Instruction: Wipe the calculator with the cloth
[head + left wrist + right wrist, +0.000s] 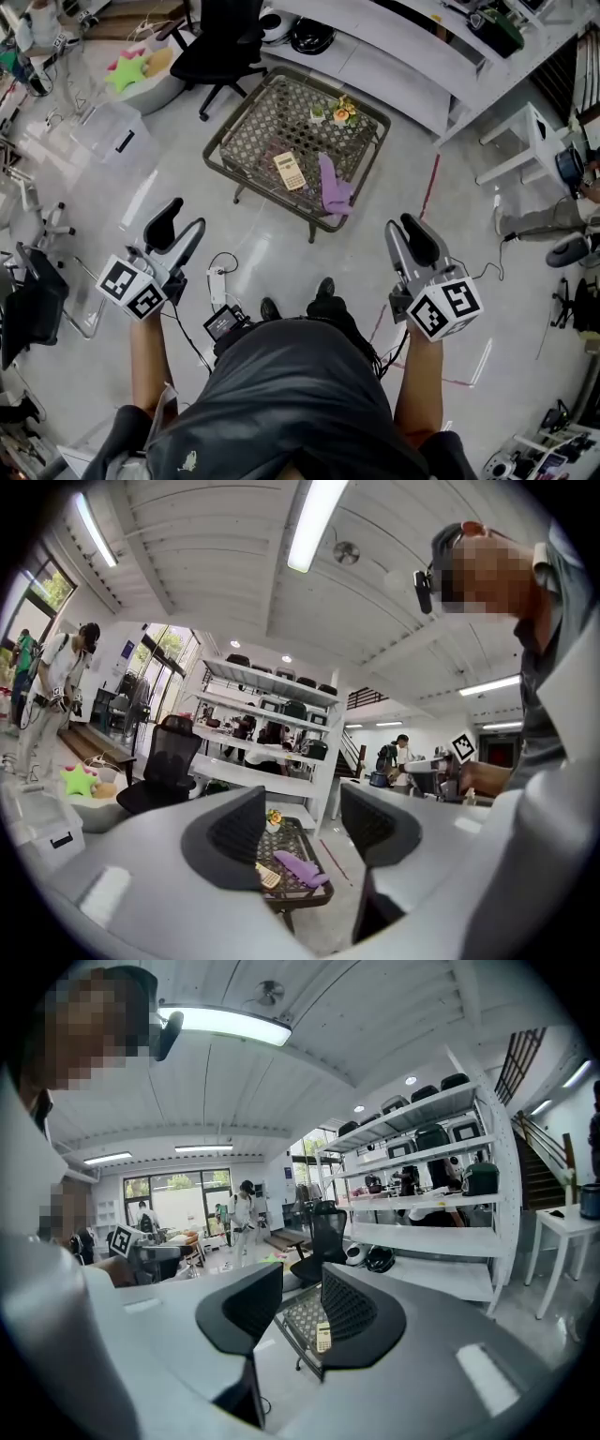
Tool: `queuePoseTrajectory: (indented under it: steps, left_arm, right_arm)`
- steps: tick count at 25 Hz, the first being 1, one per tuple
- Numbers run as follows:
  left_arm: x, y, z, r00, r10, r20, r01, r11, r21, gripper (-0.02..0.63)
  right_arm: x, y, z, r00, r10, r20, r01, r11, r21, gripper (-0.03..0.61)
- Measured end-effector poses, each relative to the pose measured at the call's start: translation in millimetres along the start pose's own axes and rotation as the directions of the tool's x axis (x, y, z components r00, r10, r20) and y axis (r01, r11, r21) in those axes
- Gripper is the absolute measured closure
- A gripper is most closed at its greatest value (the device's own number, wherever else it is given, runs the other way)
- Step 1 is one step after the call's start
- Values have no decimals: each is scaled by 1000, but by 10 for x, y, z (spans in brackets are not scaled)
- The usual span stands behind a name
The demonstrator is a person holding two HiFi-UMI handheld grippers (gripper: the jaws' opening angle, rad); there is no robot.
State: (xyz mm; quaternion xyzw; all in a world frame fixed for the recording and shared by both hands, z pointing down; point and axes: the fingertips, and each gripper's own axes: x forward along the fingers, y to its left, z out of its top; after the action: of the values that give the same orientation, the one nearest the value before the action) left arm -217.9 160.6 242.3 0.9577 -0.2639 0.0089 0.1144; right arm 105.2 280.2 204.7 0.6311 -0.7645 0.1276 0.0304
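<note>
A beige calculator (289, 170) lies on a low lattice-top table (248, 131), with a purple cloth (334, 186) crumpled just to its right near the table's front edge. Both grippers hang over the floor well short of the table. My left gripper (180, 225) is open and holds nothing, and so is my right gripper (406, 228). In the left gripper view, the left gripper (305, 827) frames the calculator (267, 875) and cloth (300, 866) far off. In the right gripper view, the calculator (323, 1337) shows between the jaws of the right gripper (302, 1307).
A small flower pot (339, 112) stands at the table's far side. A black office chair (220, 47) and a long white shelf unit (394, 52) lie beyond it. A power strip with cables (218, 289) is on the floor by my feet. People stand in the background.
</note>
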Motion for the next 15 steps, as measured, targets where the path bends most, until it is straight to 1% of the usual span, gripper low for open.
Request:
queuePoseTrajectory:
  steps: [4,9,15]
  left_arm:
    - [34,49,-59,1000,19,-7,-19,1000,-9,329]
    - [93,86,-84,997,67,-29,-67,998,-11,328]
    - [397,97,9,993,115,-27,-115,993,-4,330]
  right_arm:
    - [163,-83,-13,1000,17,-3,-17,1000,7,469]
    - [434,-159,37,997,74,-4,-74,997,16,469]
    - [767,-492,160,991,133,-6,-133,991,18,469]
